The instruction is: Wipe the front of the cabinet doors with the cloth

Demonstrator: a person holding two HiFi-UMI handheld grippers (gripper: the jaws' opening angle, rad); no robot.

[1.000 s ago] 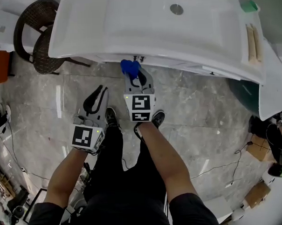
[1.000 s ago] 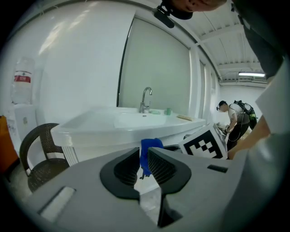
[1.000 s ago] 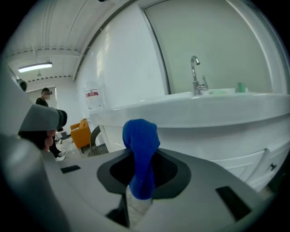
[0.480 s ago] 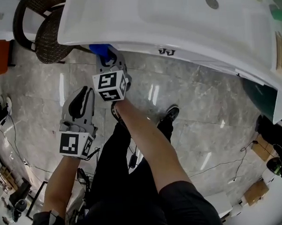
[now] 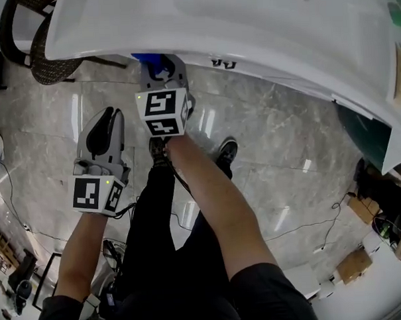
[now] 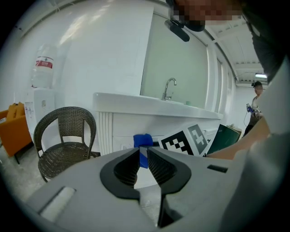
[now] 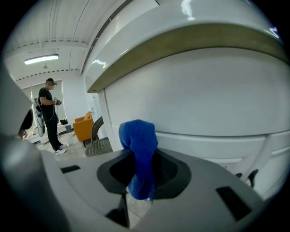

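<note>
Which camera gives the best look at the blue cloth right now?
The right gripper view: the blue cloth sits centre frame, pinched in the right gripper, facing the cabinet front. The head view shows only a blue sliver under the counter edge; the left gripper view shows a small, distant patch.

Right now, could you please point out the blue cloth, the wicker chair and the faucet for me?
blue cloth (image 7: 138, 140): right gripper view, on its bunched upper part.
wicker chair (image 6: 61, 159): left gripper view, on its woven seat.
faucet (image 6: 166, 88): left gripper view, on its upright neck.
</note>
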